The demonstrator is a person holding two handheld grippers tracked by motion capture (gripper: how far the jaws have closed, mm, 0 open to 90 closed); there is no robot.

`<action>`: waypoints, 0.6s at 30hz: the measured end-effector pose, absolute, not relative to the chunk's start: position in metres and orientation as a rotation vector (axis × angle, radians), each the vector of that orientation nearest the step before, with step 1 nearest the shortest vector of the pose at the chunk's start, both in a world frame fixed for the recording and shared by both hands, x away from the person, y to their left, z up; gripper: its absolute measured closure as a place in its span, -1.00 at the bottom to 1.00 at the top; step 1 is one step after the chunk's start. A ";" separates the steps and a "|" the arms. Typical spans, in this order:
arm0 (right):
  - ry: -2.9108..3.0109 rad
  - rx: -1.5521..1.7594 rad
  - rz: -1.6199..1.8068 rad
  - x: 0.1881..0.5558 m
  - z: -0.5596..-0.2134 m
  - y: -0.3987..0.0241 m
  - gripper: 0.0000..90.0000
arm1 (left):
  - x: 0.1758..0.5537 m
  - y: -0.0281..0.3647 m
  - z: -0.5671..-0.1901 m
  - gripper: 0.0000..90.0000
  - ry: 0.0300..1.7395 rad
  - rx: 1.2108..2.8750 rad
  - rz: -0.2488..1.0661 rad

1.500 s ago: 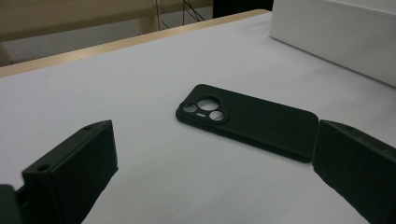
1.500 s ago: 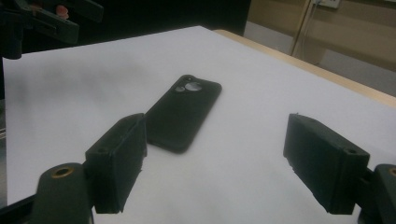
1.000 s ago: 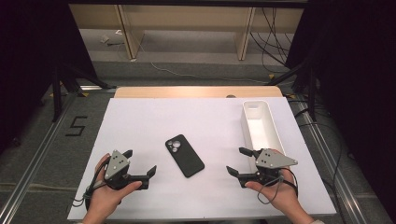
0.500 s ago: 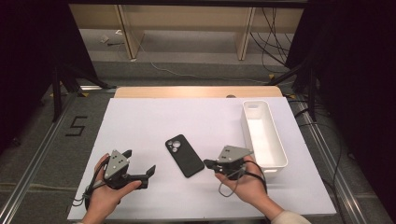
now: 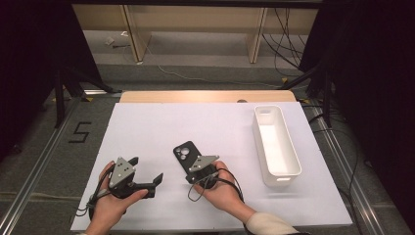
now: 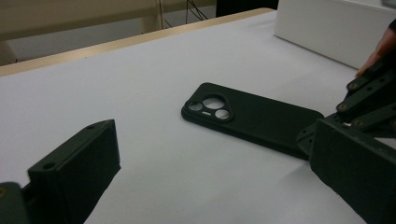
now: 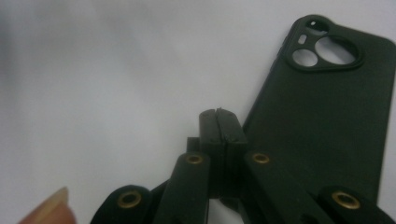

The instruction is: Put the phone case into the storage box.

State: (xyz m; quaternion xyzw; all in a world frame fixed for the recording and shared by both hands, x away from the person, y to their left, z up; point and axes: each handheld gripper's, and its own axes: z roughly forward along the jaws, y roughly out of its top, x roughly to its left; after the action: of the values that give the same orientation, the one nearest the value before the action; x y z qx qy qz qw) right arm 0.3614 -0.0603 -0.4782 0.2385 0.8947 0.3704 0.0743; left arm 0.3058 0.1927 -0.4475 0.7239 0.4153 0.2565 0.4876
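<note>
Looking down from the high view, the right gripper (image 5: pixel 190 172) had crossed from beside the white bin (image 5: pixel 275 147) to the near end of the black phone case (image 5: pixel 185 154), a change from 1 second before, when it sat well to the right of the case with its jaws spread. Its jaws had just been closing and were now clenched together with nothing between them, so the likely aim was to nudge or pry the case with the tip, not to pinch it yet. The left gripper (image 5: pixel 147 182) sat left of the case, as it had 1 second earlier, jaws released and empty. A "5" marked on the floor lay far left of the case; no other writing could be read. From the left gripper view, the case (image 6: pixel 252 116) lay flat on the white table cover (image 6: pixel 140 93), back up, camera cut-out toward the far edge, with the bin (image 6: pixel 336 28) beyond it. From the right gripper view, the shut jaw tips stood just left of the case (image 7: pixel 322 116), at its long edge; no brand showed on it.
</note>
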 end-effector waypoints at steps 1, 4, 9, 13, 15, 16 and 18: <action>2.688 0.717 1.101 0.362 -0.480 -0.058 1.00 | 0.306 0.193 -0.448 -0.97 1.009 1.760 0.623; 2.703 0.723 1.075 0.362 -0.485 -0.054 1.00 | 0.306 0.192 -0.448 -0.97 1.008 1.761 0.622; 2.715 0.730 1.050 0.363 -0.488 -0.053 1.00 | 0.306 0.192 -0.448 -0.96 1.008 1.762 0.619; 2.721 0.749 1.035 0.364 -0.488 -0.054 1.00 | 0.306 0.192 -0.448 -0.96 1.008 1.760 0.619; 2.727 0.756 1.024 0.364 -0.486 -0.055 1.00 | 0.306 0.192 -0.447 -0.96 1.009 1.756 0.623; 2.726 0.749 1.019 0.365 -0.486 -0.056 1.00 | 0.306 0.193 -0.447 -0.96 1.009 1.755 0.622; 2.721 0.760 1.014 0.366 -0.486 -0.058 1.00 | 0.306 0.193 -0.448 -0.96 1.009 1.756 0.621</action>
State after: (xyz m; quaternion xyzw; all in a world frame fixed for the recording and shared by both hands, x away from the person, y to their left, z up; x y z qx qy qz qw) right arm 0.3655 -0.0582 -0.4861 0.2526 0.9043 0.3369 0.0701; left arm 0.3059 0.1925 -0.4476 0.7229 0.4154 0.2555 0.4895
